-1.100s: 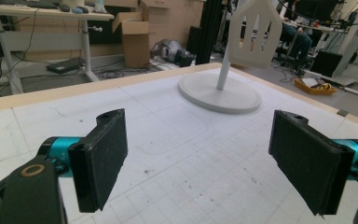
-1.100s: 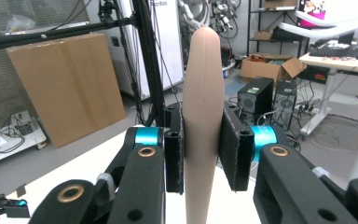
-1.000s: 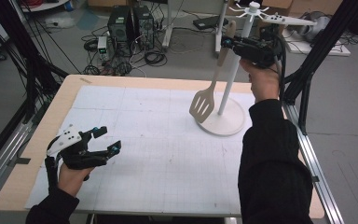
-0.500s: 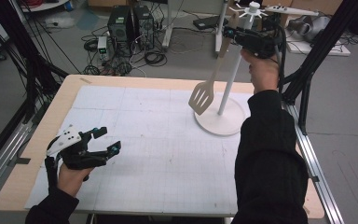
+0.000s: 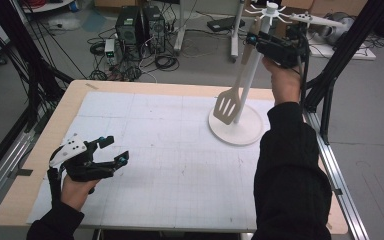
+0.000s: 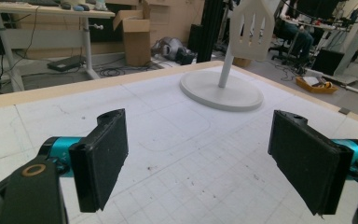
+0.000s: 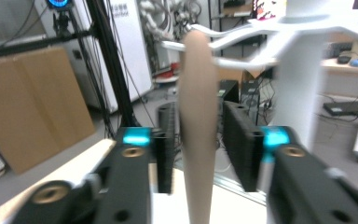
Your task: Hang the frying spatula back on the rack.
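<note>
Right tongs (image 5: 252,42), raised high beside the top of a white stand (image 5: 247,75), have just been opening: in the right gripper view the two black jaws stand a little apart on either side of the wooden handle of a spatula (image 7: 198,130), with a gap visible between each pad and the wood. From the high view the spatula (image 5: 228,102) hangs down along the stand's pole, its slotted pale blade low and near the round base (image 5: 240,132), while its handle top sits at one of the thin white arms that branch from the stand's head. The person's right hand (image 5: 282,82), in a dark sleeve, holds those tongs up over the far right part of the surface (image 5: 170,165).

Left tongs (image 5: 115,150) rest low at the near left of the surface, held in the person's left hand (image 5: 75,187); the left gripper view shows the jaws spread wide with nothing between them, pointing across the gridded white mat toward the stand (image 6: 221,88) and the spatula blade (image 6: 254,28), well apart from both.
</note>
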{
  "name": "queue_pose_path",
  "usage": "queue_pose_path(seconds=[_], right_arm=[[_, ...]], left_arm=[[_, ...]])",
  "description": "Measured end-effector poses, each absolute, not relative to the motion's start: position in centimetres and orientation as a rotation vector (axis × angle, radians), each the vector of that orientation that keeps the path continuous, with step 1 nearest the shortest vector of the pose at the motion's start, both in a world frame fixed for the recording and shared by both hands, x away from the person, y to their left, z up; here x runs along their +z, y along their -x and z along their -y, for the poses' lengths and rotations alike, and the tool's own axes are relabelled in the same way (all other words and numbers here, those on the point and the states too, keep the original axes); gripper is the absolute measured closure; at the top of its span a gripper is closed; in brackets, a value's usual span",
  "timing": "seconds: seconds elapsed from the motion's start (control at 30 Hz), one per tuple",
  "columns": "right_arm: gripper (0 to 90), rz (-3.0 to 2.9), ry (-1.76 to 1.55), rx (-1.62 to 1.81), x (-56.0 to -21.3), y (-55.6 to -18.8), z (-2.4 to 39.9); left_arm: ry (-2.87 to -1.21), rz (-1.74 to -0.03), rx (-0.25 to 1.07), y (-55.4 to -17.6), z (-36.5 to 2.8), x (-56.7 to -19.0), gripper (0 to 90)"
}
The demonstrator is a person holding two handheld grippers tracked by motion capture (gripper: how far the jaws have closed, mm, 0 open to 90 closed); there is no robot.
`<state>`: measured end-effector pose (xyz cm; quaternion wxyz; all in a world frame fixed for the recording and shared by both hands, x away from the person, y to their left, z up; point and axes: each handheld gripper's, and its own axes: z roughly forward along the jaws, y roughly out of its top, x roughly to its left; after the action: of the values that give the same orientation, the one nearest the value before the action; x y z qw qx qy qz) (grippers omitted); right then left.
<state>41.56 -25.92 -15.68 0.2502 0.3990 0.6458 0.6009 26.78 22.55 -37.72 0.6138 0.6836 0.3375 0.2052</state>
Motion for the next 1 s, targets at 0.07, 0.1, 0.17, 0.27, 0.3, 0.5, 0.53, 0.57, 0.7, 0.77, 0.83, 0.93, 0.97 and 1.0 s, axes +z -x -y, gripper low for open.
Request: queue_pose_path(seconds=[0.07,0.1,0.17,0.27,0.3,0.5,0.53,0.57,0.7,0.77,0.83,0.93,0.97,1.0], right_arm=[[51.8,-1.756,-1.083,1.594,-16.3,-40.8,26.2],[49.1,-1.761,-1.072,1.55,-16.6,-40.4,26.3],[41.1,-1.774,-1.048,1.497,-17.5,-39.1,26.7],[31.3,-1.778,-1.012,1.468,-19.8,-36.9,27.5],[26.9,-1.784,-1.01,1.45,-21.0,-36.0,28.0],[16.8,-1.775,-1.068,1.422,-26.7,-31.2,30.0],[16.5,-1.773,-1.07,1.407,-27.6,-30.3,30.3],[16.5,-1.76,-1.066,1.404,-28.5,-29.4,30.5],[16.4,-1.792,-1.061,1.377,-31.5,-26.6,31.1],[16.4,-1.8,-1.056,1.356,-32.9,-25.3,31.3],[16.4,-1.819,-1.051,1.322,-34.1,-24.2,31.4],[16.4,-1.812,-1.07,1.339,-35.8,-22.8,31.5],[16.4,-1.813,-1.073,1.343,-36.3,-22.5,31.5],[16.4,-1.824,-1.07,1.331,-36.7,-22.4,31.5]], left_arm=[[-1.58,-0.777,0.472,-26.8,-22.6,-37.7,20.3],[-1.581,-0.776,0.471,-26.8,-22.6,-37.8,20.3],[-1.579,-0.776,0.47,-26.8,-22.6,-37.8,20.3],[-1.583,-0.782,0.476,-26.9,-22.7,-37.9,20.1],[-1.583,-0.784,0.48,-26.9,-22.7,-37.9,20.0],[-1.545,-0.782,0.489,-27.0,-22.9,-38.1,18.7],[-1.541,-0.775,0.493,-27.1,-23.0,-38.1,18.4],[-1.537,-0.767,0.493,-27.1,-23.0,-38.2,17.9],[-1.522,-0.731,0.511,-27.1,-22.9,-38.2,16.1],[-1.514,-0.721,0.518,-27.2,-22.9,-38.2,15.9],[-1.519,-0.724,0.517,-27.1,-22.8,-38.3,15.9],[-1.549,-0.723,0.511,-27.0,-22.8,-38.7,16.0],[-1.544,-0.727,0.505,-27.0,-22.8,-38.8,16.0],[-1.541,-0.732,0.501,-26.9,-22.8,-38.9,16.0]])
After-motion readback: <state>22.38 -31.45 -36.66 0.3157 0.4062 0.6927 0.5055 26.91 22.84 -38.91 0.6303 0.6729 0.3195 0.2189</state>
